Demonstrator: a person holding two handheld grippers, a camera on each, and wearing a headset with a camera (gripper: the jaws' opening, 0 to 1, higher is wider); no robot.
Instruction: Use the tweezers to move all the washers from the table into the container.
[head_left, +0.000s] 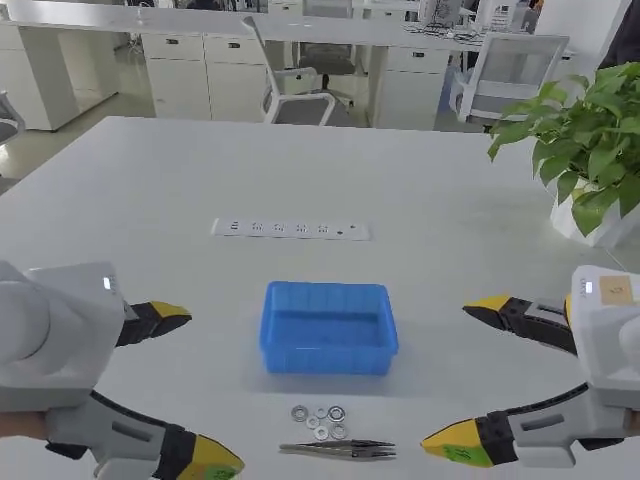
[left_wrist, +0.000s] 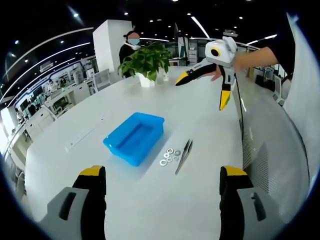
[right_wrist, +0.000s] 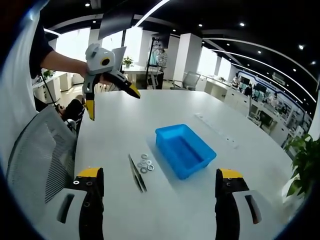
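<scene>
- Steel tweezers (head_left: 338, 449) lie by the bench's (head_left: 150, 200) near edge, long axis parallel to that edge, between the two grippers.
- Washers (head_left: 320, 421) cluster just beyond them, toward the blue container (head_left: 328, 325) at mid-bench.
- Left gripper (head_left: 190, 390) and right gripper (head_left: 465, 375) hover with jaws spread wide, holding nothing.
- Each sits about equally near one tweezer end; gripping likely means closing across that axis.
</scene>
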